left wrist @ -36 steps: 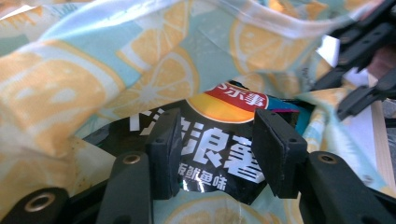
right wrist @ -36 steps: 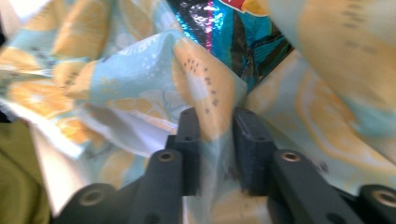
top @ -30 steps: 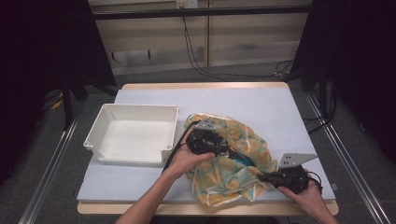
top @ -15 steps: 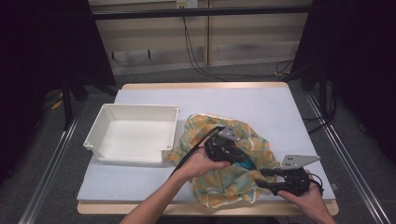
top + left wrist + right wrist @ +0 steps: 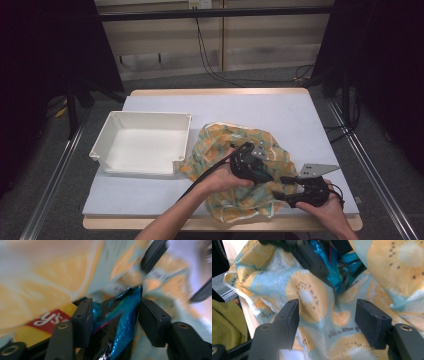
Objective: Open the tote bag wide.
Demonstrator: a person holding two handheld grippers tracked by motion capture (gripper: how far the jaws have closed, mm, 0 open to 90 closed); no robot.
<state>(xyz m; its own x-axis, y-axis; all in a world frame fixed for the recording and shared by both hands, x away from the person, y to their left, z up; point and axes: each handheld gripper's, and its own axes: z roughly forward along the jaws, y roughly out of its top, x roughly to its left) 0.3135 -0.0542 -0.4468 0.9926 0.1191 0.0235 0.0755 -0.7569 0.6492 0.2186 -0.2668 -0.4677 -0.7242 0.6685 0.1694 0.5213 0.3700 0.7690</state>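
My left tool (image 5: 113,322) straddles the blue packet (image 5: 117,322) (jaws apart) inside the fruit-print bag (image 5: 220,145); my right tool (image 5: 327,325) gapes near the worktop's (image 5: 300,115) front edge.

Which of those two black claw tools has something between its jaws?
The left gripper: a shiny blue packet sits between its jaws, inside the orange-print cloth bag. The right gripper stands open over the cloth.

Left tool (image 5: 265,176) and right tool (image 5: 286,189), jaws apart, point toward each other.
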